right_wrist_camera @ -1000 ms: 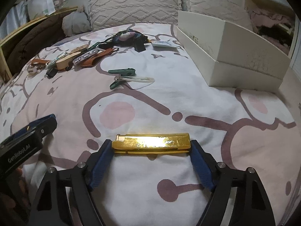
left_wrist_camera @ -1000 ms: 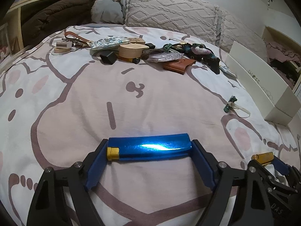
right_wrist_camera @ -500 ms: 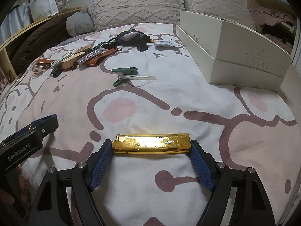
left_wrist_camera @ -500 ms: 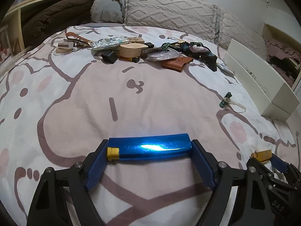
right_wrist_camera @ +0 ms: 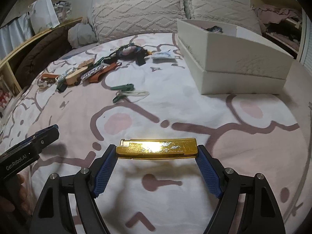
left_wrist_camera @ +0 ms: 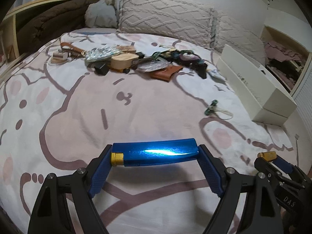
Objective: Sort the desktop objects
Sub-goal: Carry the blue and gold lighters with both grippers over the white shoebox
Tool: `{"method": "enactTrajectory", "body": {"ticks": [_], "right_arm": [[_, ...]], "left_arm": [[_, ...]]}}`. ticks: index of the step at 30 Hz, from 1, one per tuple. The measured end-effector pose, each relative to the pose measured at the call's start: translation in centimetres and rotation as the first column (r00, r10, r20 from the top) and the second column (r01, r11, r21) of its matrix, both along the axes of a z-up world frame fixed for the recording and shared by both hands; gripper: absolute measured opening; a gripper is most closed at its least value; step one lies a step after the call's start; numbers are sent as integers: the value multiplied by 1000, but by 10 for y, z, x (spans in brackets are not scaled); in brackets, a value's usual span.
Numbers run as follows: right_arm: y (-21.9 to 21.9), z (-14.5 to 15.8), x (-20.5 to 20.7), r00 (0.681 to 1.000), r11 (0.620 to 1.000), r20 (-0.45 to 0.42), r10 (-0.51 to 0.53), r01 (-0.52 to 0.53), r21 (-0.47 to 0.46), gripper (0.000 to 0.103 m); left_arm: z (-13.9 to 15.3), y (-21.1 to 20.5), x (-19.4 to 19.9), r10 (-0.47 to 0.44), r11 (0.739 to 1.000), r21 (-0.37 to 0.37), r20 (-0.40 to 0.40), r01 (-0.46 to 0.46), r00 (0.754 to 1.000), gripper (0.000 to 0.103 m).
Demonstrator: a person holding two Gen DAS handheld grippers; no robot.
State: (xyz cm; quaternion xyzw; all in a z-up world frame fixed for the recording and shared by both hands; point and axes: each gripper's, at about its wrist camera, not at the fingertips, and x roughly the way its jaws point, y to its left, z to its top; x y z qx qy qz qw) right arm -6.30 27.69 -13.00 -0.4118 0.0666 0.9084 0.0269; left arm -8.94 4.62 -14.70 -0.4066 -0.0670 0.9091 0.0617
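Left gripper (left_wrist_camera: 155, 154) jaws clamped blue bar (left_wrist_camera: 156, 152) endwise, held above bedspread (left_wrist_camera: 78, 117). Right gripper (right_wrist_camera: 157, 151) jaws gripped gold bar (right_wrist_camera: 158, 148) likewise. Clutter pile (left_wrist_camera: 136, 62) lay near pillows; white box (right_wrist_camera: 234, 58) at right.

A wide bare stretch of bedspread (left_wrist_camera: 81, 120) lies open ahead, hemmed by the clutter pile (left_wrist_camera: 136, 62) beyond and the white box (right_wrist_camera: 234, 58) on the right.

The white box (right_wrist_camera: 243, 58) hides nearly all its contents, just a dark scrap at 12 o'clock. The pile of small items (left_wrist_camera: 136, 62) is too blurry to identify.
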Motion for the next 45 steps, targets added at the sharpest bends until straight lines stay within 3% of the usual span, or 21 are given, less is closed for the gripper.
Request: {"method": "enactTrajectory", "body": {"ticks": [9, 17, 32, 45], "right_arm": [[38, 31, 11, 998, 999, -54, -11, 13, 29, 81], [76, 65, 12, 995, 1000, -97, -13, 14, 9, 81], [140, 126, -12, 984, 997, -177, 6, 8, 78, 81], [193, 168, -54, 976, 999, -218, 11, 0, 48, 81]], "left_arm": [[29, 31, 0, -79, 997, 11, -45, 80, 996, 85], [68, 76, -9, -177, 983, 31, -124, 182, 976, 85], [130, 160, -33, -338, 934, 29, -254, 356, 906, 85], [170, 213, -66, -404, 904, -11, -348, 427, 846, 85]]}}
